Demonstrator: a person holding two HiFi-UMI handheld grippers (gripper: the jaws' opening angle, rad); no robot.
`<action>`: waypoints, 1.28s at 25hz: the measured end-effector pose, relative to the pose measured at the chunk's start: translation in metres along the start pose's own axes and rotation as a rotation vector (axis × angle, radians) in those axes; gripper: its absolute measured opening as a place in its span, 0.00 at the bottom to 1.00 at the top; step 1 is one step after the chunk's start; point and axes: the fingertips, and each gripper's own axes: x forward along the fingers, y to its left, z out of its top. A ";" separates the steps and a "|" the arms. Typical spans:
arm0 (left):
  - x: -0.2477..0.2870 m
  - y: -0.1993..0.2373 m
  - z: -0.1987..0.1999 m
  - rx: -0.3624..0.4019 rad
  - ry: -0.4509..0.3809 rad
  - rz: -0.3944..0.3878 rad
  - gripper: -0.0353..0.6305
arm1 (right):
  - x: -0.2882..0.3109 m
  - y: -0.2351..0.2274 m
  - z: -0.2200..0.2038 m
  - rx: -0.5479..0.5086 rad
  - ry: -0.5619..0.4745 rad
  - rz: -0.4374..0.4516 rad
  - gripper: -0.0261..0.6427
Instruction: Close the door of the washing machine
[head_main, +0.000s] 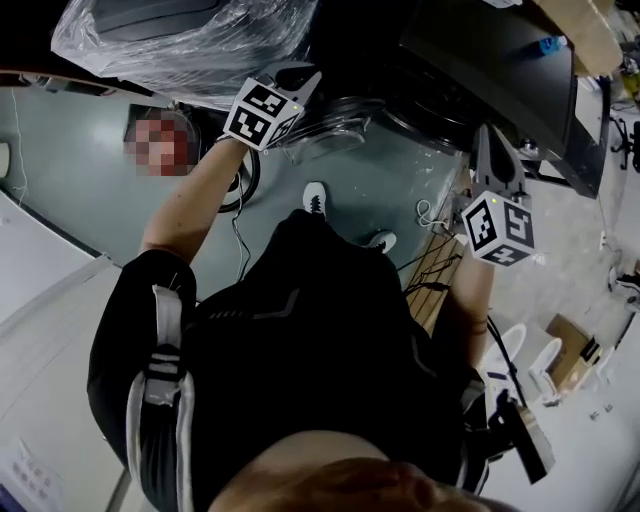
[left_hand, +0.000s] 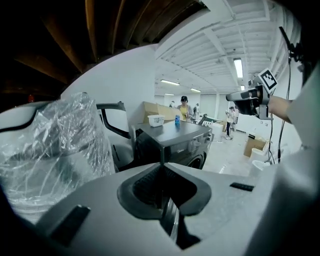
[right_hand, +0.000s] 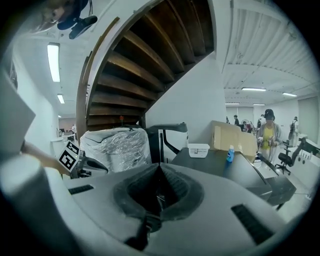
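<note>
The dark washing machine (head_main: 490, 50) stands ahead of me; the left gripper view shows its front and top (left_hand: 175, 140). In the head view its round glass door (head_main: 340, 118) appears swung out from the front. My left gripper (head_main: 305, 82) is just left of that door, shut with nothing between its jaws (left_hand: 161, 165); whether it touches the door I cannot tell. My right gripper (head_main: 485, 140) hangs further right beside the machine, also shut and empty (right_hand: 159, 167). From it I see the machine's top (right_hand: 225, 167).
A bulky item wrapped in clear plastic (head_main: 180, 35) stands left of the machine. A white tub (right_hand: 198, 149) and a blue bottle (right_hand: 230, 153) rest on the machine's top. My feet (head_main: 315, 198) are on the grey floor; cables and a wooden pallet (head_main: 435, 275) lie at the right.
</note>
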 end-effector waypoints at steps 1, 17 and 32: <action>0.005 0.003 -0.009 0.008 0.017 -0.010 0.06 | 0.003 0.003 -0.006 0.001 0.014 -0.003 0.05; 0.051 0.016 -0.120 0.031 0.216 -0.102 0.06 | 0.027 0.020 -0.072 0.035 0.160 -0.006 0.05; 0.084 0.005 -0.214 0.103 0.444 -0.275 0.14 | 0.061 0.042 -0.170 0.101 0.349 0.060 0.05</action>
